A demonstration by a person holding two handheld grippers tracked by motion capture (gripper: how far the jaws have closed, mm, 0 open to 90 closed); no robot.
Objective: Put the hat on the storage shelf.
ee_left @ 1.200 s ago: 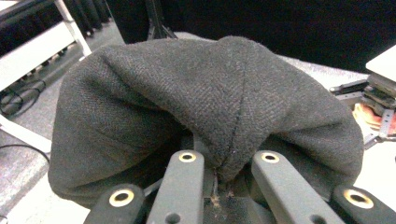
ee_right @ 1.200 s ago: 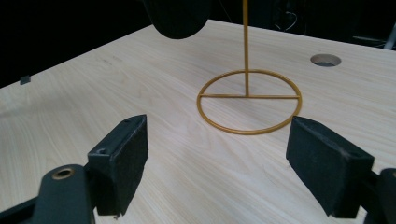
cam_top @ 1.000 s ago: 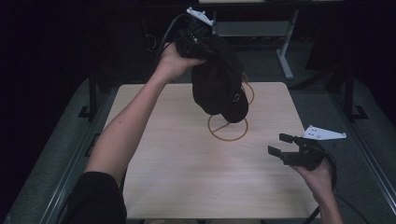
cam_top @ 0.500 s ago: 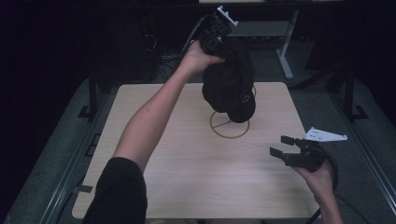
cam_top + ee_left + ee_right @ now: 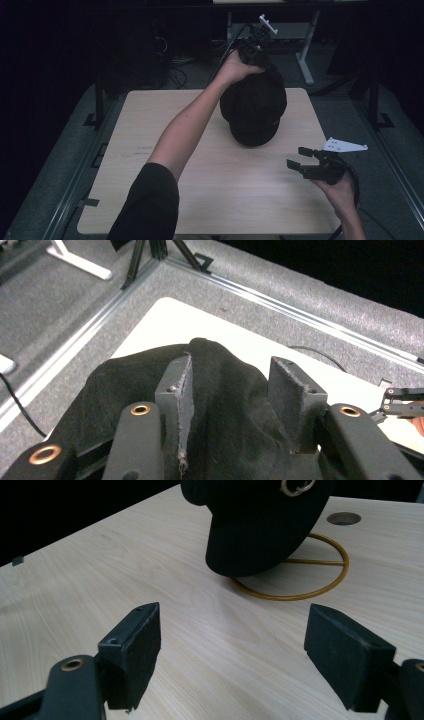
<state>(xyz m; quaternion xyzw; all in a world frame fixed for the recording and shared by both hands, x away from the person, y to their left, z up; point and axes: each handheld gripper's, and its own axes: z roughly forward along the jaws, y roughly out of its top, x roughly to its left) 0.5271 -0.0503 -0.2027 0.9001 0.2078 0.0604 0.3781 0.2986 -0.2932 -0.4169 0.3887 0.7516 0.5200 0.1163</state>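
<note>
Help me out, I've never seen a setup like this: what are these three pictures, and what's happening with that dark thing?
A person works at a wooden table with a hand-held two-jaw gripper in each hand. One camera looks down from above; the other two ride on the grippers and look along their black jaws. The left gripper is over a black cap, which sits on a gold wire stand. Its jaws have just been opening, with the cap's fabric between them, so it seems to be letting go. The right gripper waits open and empty nearby.
</note>
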